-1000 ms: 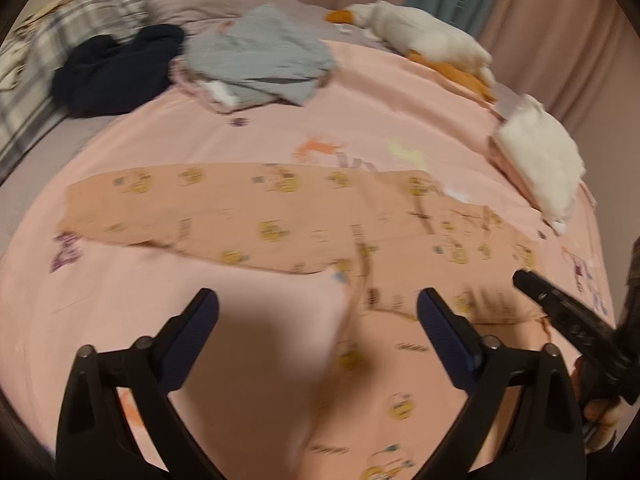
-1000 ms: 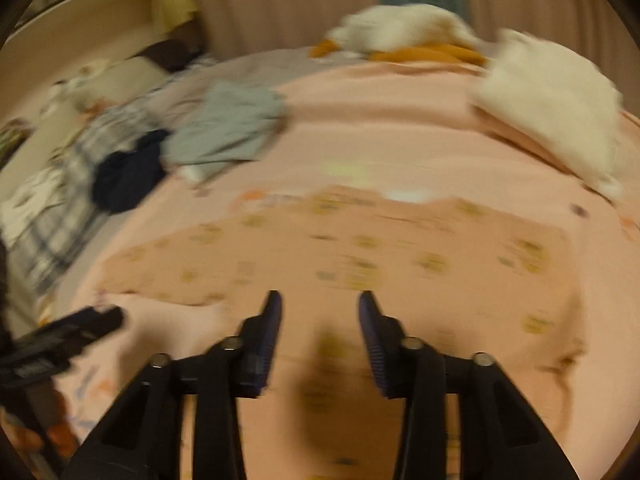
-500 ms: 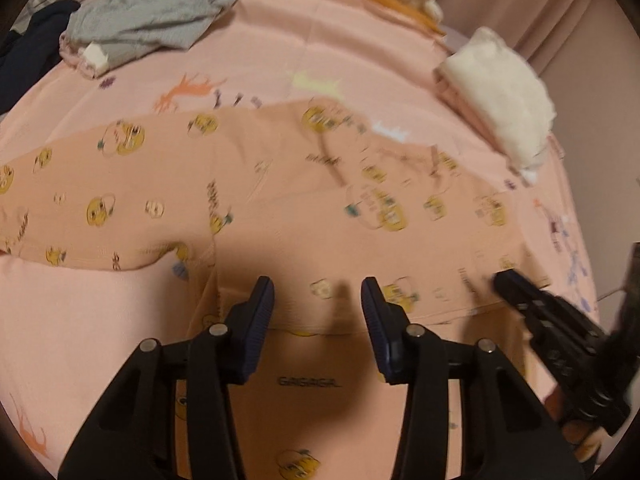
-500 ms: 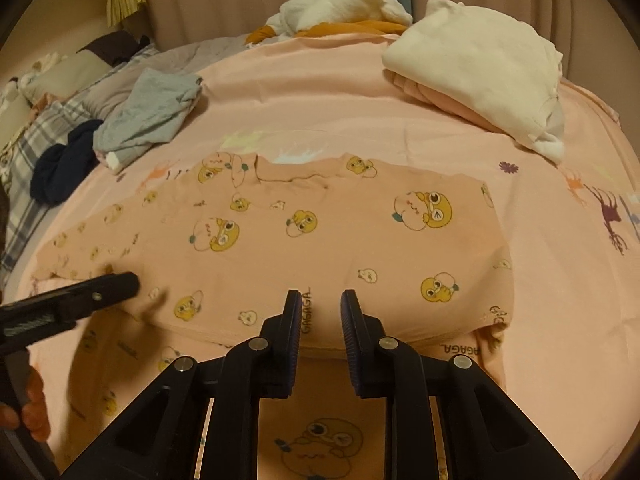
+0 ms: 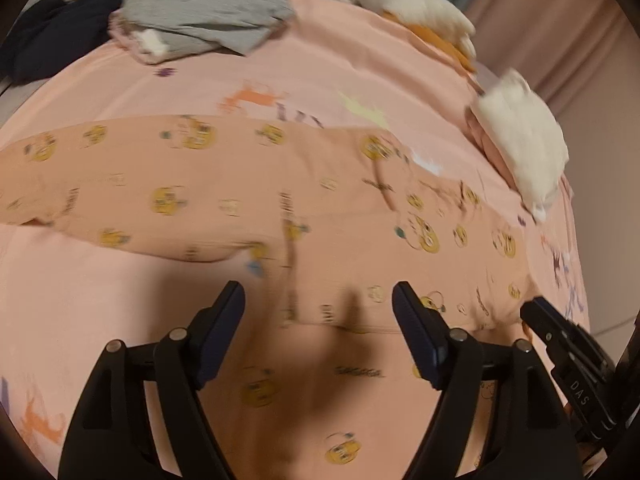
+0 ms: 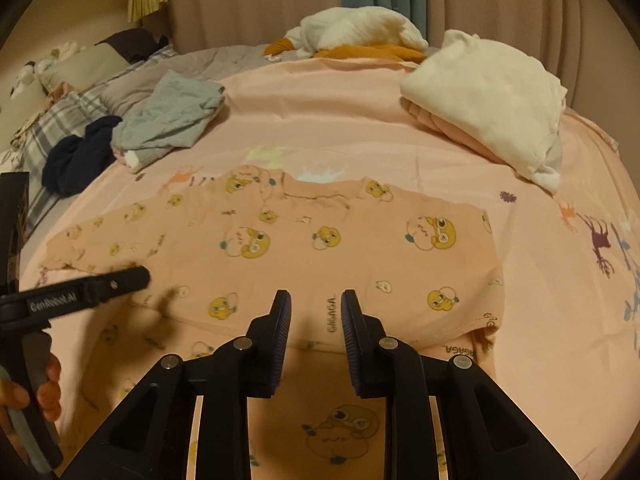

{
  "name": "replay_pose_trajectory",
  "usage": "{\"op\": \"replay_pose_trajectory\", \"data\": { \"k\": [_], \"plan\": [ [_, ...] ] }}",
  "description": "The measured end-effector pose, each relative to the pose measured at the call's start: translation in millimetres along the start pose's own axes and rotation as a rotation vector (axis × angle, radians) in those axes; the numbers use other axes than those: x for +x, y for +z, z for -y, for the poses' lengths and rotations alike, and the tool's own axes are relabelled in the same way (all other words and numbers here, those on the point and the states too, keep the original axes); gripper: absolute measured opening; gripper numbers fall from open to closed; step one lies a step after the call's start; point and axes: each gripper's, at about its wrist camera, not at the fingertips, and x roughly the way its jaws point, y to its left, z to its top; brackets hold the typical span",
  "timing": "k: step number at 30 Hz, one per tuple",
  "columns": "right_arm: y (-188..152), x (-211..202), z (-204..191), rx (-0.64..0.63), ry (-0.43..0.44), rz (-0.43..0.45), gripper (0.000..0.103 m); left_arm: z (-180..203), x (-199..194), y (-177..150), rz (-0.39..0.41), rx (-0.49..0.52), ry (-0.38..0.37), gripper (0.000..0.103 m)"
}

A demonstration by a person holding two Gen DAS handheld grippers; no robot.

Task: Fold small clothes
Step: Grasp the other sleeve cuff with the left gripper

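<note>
A peach child's top with yellow duck prints (image 6: 304,256) lies flat on the pink bed sheet (image 6: 360,128); its lower part is folded up, leaving a hem edge just ahead of both grippers. One sleeve stretches left (image 5: 100,176). My left gripper (image 5: 319,304) is open and empty, hovering over the folded hem (image 5: 360,324). My right gripper (image 6: 315,310) is partly open with a narrow gap, empty, above the hem. The right gripper shows in the left wrist view (image 5: 560,336), and the left one in the right wrist view (image 6: 92,288).
A grey garment (image 6: 172,120) and a dark navy one (image 6: 76,156) lie at the back left. A folded white and pink stack (image 6: 492,100) sits at the back right. A white and orange plush (image 6: 360,36) lies by the curtain.
My left gripper opened wide from a narrow gap and pulled back a little. My right gripper opened slightly. The top lies folded as before.
</note>
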Motion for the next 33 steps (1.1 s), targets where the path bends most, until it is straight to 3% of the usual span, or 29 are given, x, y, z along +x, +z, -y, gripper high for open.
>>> {"op": "replay_pose_trajectory", "data": {
  "k": [8,14,19,28,30,33],
  "plan": [
    [-5,-9,-12,0.037,0.061,-0.008,0.051,-87,-44,5,0.079,-0.205,0.074,0.087],
    [-9,-11,-25,0.041,0.089,-0.019,0.052,-169,-66,0,0.129,-0.426,0.106,0.087],
    [-10,-8,-36,0.031,0.102,-0.032,0.052,-212,-67,6,0.180,-0.551,0.072,0.086],
    [-9,1,-55,-0.003,0.103,-0.052,0.052,-257,-59,33,0.307,-0.667,0.010,0.086],
    [-8,3,-57,-0.005,0.101,-0.055,0.052,-262,-59,38,0.318,-0.677,0.020,0.082],
    [-8,5,-61,-0.016,0.092,-0.059,0.052,-264,-57,46,0.302,-0.658,0.079,0.057]
  ]
}}
